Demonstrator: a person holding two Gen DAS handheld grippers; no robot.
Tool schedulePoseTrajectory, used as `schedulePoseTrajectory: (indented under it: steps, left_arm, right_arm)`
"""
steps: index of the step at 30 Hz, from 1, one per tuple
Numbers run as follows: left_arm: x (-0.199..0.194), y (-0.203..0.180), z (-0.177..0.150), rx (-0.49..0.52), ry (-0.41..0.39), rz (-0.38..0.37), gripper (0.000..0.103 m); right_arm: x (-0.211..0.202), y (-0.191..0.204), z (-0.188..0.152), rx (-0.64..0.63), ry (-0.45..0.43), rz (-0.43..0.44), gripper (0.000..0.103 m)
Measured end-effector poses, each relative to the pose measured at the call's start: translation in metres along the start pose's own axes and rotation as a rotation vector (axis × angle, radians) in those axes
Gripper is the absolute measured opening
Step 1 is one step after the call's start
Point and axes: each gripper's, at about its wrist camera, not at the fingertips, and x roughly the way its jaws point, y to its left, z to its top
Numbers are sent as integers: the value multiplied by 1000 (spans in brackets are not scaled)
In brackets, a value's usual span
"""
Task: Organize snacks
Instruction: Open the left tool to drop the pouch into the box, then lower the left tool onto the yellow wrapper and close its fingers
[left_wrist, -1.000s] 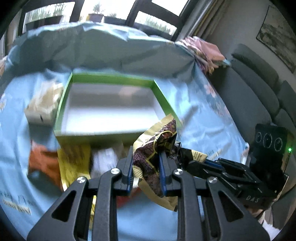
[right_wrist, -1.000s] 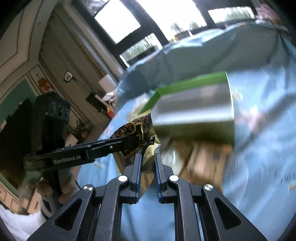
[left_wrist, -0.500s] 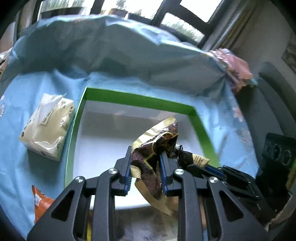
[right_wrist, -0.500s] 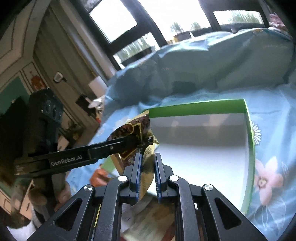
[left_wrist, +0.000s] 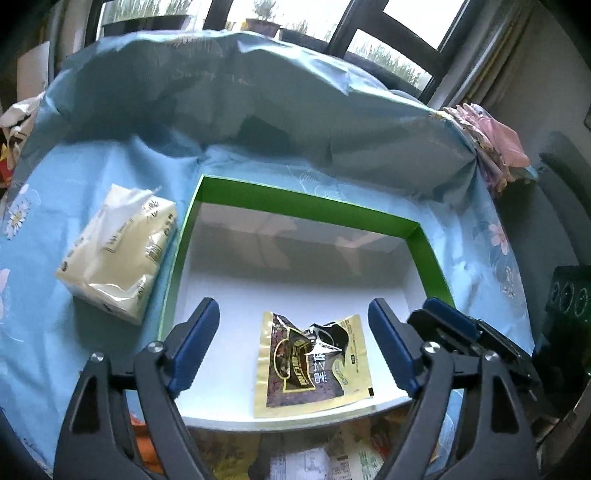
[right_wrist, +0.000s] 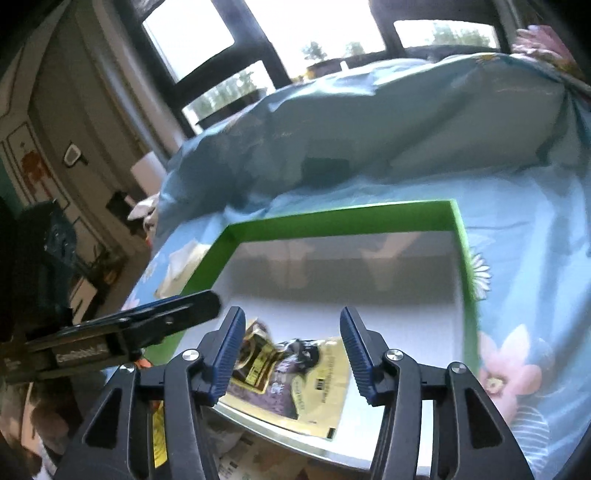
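A gold and dark purple snack packet (left_wrist: 310, 369) lies flat on the white floor of the green-rimmed box (left_wrist: 295, 203), near its front edge. My left gripper (left_wrist: 295, 347) is open and empty, just above and in front of the packet. My right gripper (right_wrist: 291, 350) is open and empty too, above the same packet (right_wrist: 291, 373). The box rim also shows in the right wrist view (right_wrist: 332, 221). The right gripper's fingers (left_wrist: 443, 317) show at the right of the left wrist view. The left gripper's finger (right_wrist: 162, 314) shows at the left of the right wrist view.
A cream tissue pack (left_wrist: 118, 251) lies left of the box on the blue floral cloth (left_wrist: 258, 110). Several other snack packets (left_wrist: 332, 458) lie in front of the box, below the grippers. A grey sofa (left_wrist: 569, 177) stands at the right.
Both grippers held the packet over the box; now both have opened and the packet has dropped flat onto the box floor.
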Motion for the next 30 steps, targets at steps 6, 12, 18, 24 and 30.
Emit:
schedulePoseTrajectory:
  steps: [6, 12, 18, 24, 30]
  left_arm:
    - [-25, -2, -5, 19, -36, 12, 100]
    - [-51, 3, -17, 32, -59, 44, 102]
    - [-74, 17, -37, 15, -62, 67, 102]
    - [-85, 34, -61, -20, -19, 68, 102]
    - [-86, 58, -86, -111, 67, -30, 102]
  right_arm:
    - [-28, -2, -11, 7, -17, 15, 57]
    - [-55, 5, -24, 17, -34, 45, 58]
    - [-70, 16, -40, 11, -19, 83, 60]
    - [-76, 29, -59, 22, 13, 139, 61]
    - [-74, 44, -81, 15, 71, 183, 61]
